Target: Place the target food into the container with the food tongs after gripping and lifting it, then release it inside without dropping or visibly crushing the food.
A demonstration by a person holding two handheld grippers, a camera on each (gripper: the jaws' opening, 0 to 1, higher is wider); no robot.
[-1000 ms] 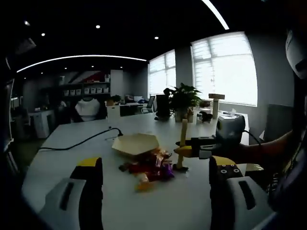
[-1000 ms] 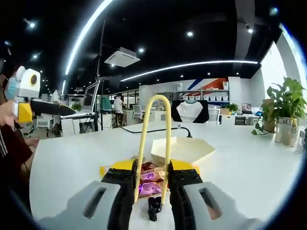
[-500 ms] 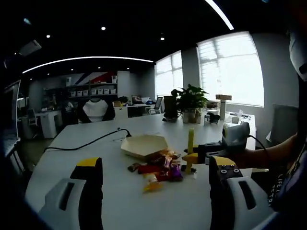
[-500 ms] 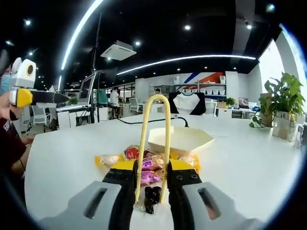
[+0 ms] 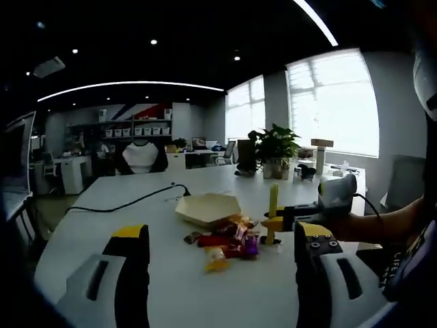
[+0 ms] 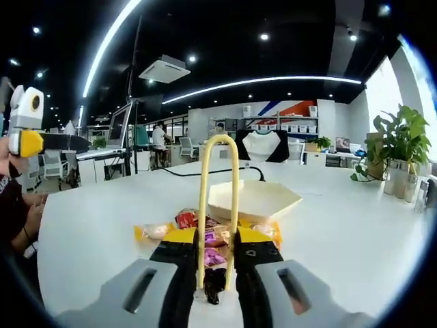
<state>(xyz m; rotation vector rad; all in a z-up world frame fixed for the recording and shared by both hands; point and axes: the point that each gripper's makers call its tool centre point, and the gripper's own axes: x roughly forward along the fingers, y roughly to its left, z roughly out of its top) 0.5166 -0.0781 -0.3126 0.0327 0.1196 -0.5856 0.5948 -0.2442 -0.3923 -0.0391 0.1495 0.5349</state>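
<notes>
Between the right jaws: the right gripper (image 6: 217,263) is clenching the yellow food tongs (image 6: 218,205), whose loop is standing upright above the jaws while the two arms are running down between them.
At the tong tips: a dark wrapped piece (image 6: 213,285) is sitting low between the tips, just above the table (image 6: 355,232); whether the tips are pinching it I cannot tell.
Left jaws: the left gripper (image 5: 222,263) is hovering released, its jaws standing wide apart with nothing between them.
Target food: the heap of wrapped snacks (image 5: 225,240) is lying on the table (image 5: 102,225), just in front of the container; in the right gripper view the same heap (image 6: 205,229) is showing behind the tongs.
Container: the cream-coloured paper tray (image 6: 254,199) is resting on the table beyond the snacks, touching or nearly touching them; it is also showing in the left gripper view (image 5: 208,207).
Change since a second ago: in the right gripper view the snack heap is now lying further from the jaws and more of it is showing, since the camera has shifted; the grip on the tongs is staying the same.
Further out: a black cable (image 5: 123,202) is trailing across the table, and a potted plant (image 5: 274,147) is standing at the far edge.
</notes>
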